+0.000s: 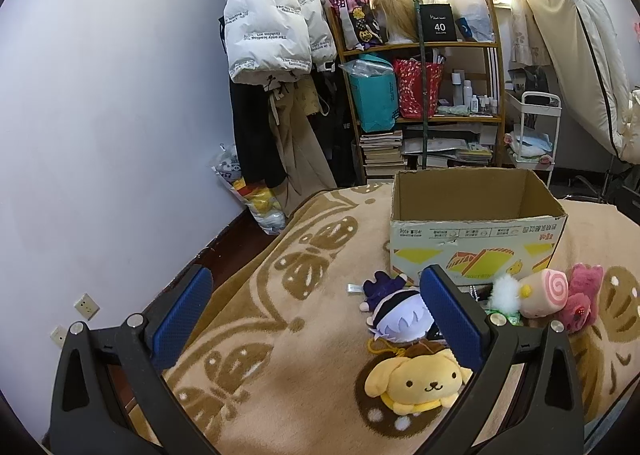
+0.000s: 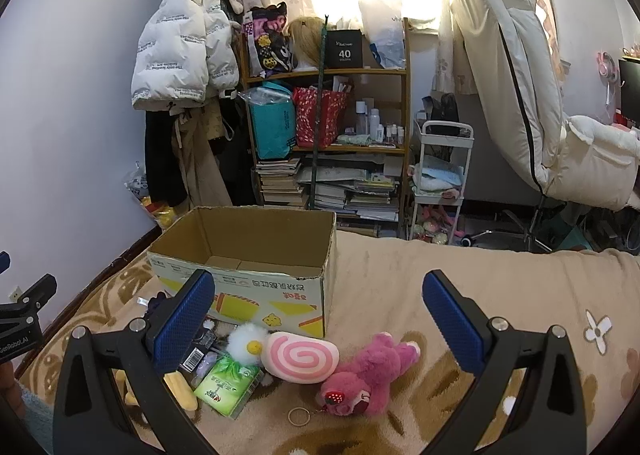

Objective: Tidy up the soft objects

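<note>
Both pairs of fingers are held wide open, empty; the yellow dog plush [image 1: 416, 381] is seen at five o'clock inside the left gripper [image 1: 316, 311]; the pink bear [image 2: 370, 375] lies at six o'clock between the right gripper [image 2: 320, 311] fingers.

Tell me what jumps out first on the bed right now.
An open cardboard box stands on the patterned blanket, seemingly with no toys in it yet. In front of it lies a cluster of plush toys: a pink bear, a pink swirl roll and a yellow dog. Both grippers hover open, holding nothing.
</note>
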Motion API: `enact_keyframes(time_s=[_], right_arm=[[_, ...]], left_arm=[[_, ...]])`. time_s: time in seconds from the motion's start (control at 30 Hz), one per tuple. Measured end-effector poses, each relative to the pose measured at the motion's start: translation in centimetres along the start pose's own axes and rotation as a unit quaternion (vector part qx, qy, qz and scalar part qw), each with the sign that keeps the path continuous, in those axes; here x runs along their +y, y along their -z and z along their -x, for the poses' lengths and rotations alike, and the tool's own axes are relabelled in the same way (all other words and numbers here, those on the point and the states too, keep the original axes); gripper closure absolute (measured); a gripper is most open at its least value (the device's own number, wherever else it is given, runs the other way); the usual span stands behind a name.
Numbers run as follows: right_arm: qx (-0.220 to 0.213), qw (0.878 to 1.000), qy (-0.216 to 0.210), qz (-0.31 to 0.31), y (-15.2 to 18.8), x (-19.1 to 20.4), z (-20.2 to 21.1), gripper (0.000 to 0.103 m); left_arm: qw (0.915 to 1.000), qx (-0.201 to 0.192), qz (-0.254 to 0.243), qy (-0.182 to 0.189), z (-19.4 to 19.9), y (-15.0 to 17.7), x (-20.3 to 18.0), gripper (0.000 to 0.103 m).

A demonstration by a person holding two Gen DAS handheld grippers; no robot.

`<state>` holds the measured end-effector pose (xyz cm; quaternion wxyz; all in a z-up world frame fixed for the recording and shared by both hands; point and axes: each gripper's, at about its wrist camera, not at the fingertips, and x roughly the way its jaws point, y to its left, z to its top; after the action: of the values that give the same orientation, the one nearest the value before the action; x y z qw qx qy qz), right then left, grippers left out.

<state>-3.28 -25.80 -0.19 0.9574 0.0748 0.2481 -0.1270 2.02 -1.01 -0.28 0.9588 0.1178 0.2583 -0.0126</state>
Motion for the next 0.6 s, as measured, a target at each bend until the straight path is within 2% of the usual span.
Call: enact_keyframes(time_s=[0.23,0.6], right_arm=[[0.019,1.0,-0.009,-0.021,-0.8,-0.5,-1.8,0.0],[0.049,0.999,-0.003,0.016,-1.4,-0.3,-4.5,0.0]], left_arm=[[0.9998,0.012,0.004,0.012,-1.0,-0.8,-1.3,0.001],[0.9968,0.071,-0.007,0.036,-4.5,-1.1,-3.8,0.001]])
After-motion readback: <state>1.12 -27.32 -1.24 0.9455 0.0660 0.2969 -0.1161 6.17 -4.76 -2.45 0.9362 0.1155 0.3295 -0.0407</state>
